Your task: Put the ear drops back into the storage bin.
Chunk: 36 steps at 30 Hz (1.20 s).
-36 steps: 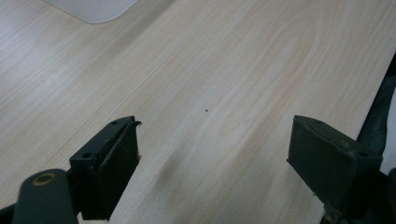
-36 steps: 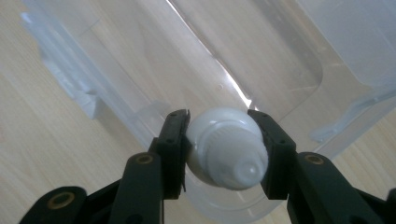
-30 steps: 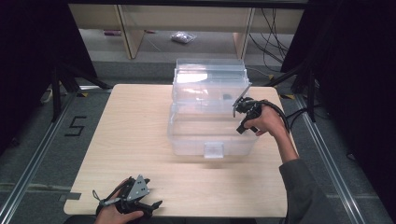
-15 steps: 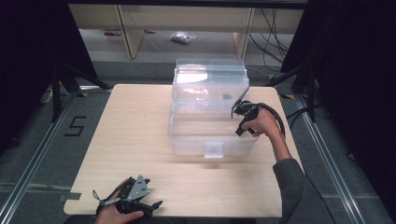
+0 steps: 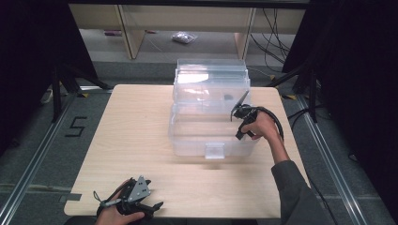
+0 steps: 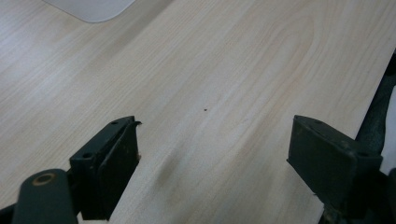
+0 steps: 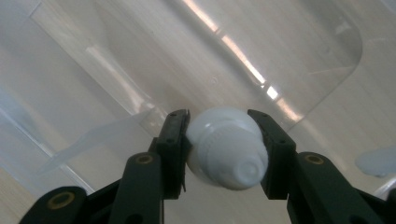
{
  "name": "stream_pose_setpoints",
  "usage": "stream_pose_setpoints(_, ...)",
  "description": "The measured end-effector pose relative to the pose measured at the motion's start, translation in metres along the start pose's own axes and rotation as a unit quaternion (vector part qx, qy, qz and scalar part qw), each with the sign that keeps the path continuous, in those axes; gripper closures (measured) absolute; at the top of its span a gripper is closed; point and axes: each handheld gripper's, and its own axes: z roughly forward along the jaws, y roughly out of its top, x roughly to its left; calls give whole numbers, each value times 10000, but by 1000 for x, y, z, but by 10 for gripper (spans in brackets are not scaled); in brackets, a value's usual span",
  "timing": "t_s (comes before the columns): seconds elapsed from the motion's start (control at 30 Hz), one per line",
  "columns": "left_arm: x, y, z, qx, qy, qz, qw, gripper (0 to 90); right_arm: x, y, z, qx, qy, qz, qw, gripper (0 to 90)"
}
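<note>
A large clear plastic storage box (image 5: pixel 211 126) stands in the middle of the wooden table (image 5: pixel 131 122), its lid raised at the back. My right gripper (image 5: pixel 238 125) is at the box's right wall, held by a hand. It is shut on a white bulb-shaped object (image 7: pixel 226 147), pinched between both jaws, with the box's clear plastic (image 7: pixel 140 56) right behind it. My left gripper (image 5: pixel 152 206) rests at the table's front edge on the left. Its jaws stand wide open over bare wood (image 6: pixel 210 70), with nothing between them (image 6: pixel 212 149).
A pale rounded corner (image 6: pixel 93 7) lies on the table ahead of the left gripper. Wooden shelving (image 5: pixel 131 28) and a small bag (image 5: pixel 184 37) are on the floor behind the table. Cables (image 5: pixel 277 37) hang at the back right. Black stand legs (image 5: pixel 65 79) flank the table.
The right gripper has drifted slightly left and toward the person along the box's right wall, still holding the white object. The left gripper has stayed put.
</note>
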Motion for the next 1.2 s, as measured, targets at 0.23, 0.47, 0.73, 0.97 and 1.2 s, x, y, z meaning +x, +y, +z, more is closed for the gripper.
stream_pose_setpoints(0.23, 0, 0, 0, 2, -6, 9, 10000, 157, 0, 3, 4, 65, -25, -26, 10000, 602)
stream_pose_setpoints(0.47, -1, -1, 0, 10, -21, -76, 10000, 157, 1, 4, 8, 128, -60, 62, 9999, 602)
stream_pose_setpoints(0.73, -1, 0, 0, 27, -33, -37, 10000, 157, -4, 1, 17, 87, 50, 49, 9999, 602)
stream_pose_setpoints(0.97, 0, 0, 0, 21, -25, 6, 10000, 157, -4, 1, 21, 166, 33, 209, 9996, 602)
stream_pose_setpoints(1.2, 0, 0, 0, 21, -37, 7, 10000, 157, -3, 2, 23, 225, 11, 234, 9995, 600)
